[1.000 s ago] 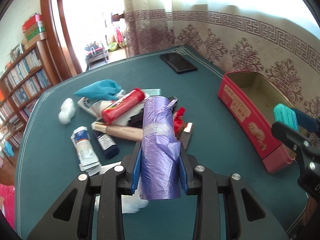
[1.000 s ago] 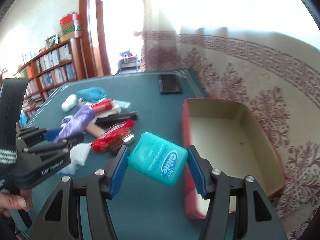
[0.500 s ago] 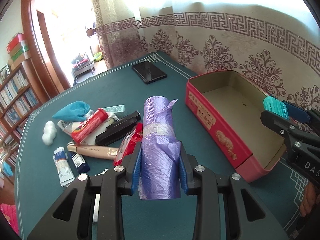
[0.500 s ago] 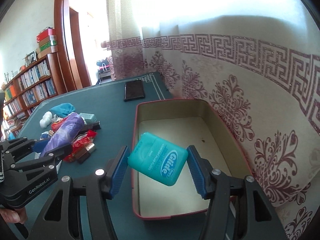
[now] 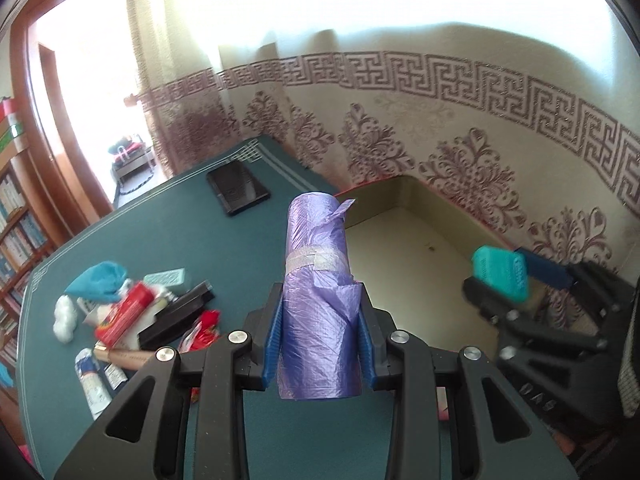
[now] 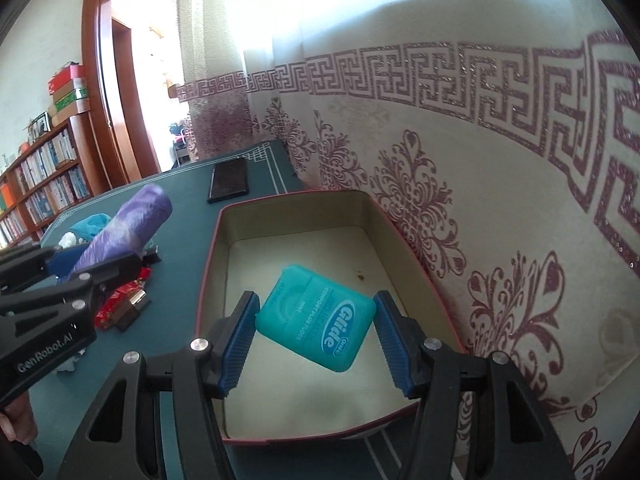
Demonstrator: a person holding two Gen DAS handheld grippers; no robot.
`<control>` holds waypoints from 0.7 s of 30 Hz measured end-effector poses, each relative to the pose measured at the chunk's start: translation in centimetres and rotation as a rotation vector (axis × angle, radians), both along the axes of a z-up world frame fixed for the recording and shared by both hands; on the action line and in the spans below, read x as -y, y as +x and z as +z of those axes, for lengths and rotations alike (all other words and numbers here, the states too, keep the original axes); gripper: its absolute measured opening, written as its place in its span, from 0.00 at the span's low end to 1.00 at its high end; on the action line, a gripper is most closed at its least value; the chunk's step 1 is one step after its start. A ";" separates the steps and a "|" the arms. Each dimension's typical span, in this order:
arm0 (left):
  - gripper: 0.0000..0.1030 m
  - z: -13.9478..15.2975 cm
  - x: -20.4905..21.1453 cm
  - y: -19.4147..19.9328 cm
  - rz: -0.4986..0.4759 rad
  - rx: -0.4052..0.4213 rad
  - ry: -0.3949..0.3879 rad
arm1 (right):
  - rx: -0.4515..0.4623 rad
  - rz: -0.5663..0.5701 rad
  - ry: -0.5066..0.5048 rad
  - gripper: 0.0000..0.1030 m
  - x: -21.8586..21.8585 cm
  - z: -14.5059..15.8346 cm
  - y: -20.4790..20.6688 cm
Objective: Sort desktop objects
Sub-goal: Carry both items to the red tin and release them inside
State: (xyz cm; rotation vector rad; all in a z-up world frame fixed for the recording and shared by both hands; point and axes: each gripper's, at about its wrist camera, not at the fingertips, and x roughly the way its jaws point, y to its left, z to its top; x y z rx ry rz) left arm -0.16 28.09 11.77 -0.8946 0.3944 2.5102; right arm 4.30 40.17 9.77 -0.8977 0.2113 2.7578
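While the left gripper (image 5: 320, 344) clamps a purple plastic-bag roll (image 5: 318, 300), the right gripper (image 6: 316, 332) holds a teal floss case (image 6: 316, 316) above the red-rimmed open box (image 6: 208, 264).

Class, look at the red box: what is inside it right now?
The red box holds only a small dark speck. The floss case, held above it, covers part of the floor.

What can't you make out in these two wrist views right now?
- Box: near floor hidden behind the floss case, right view.
- Pile: labels too small in the left view; hidden by the left gripper in the right.
- Roll of purple bags: sides covered by pads.
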 end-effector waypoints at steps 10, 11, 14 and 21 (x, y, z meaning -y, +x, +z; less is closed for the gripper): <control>0.34 -0.9 -3.7 -0.4 -0.114 0.062 0.039 | 0.022 -0.064 0.031 0.61 -1.3 -0.7 -0.4; 0.34 -1.1 -3.9 -0.6 -0.124 0.071 0.046 | 0.026 -0.067 0.029 0.61 -1.5 -0.8 -0.4; 0.35 -1.4 -4.4 -1.0 -0.151 0.097 0.059 | 0.046 -0.075 0.018 0.62 -1.9 -1.2 -0.7; 0.70 -0.2 -3.3 -0.4 -0.130 0.048 0.118 | 0.061 -0.076 0.009 0.68 -2.1 -1.6 -0.8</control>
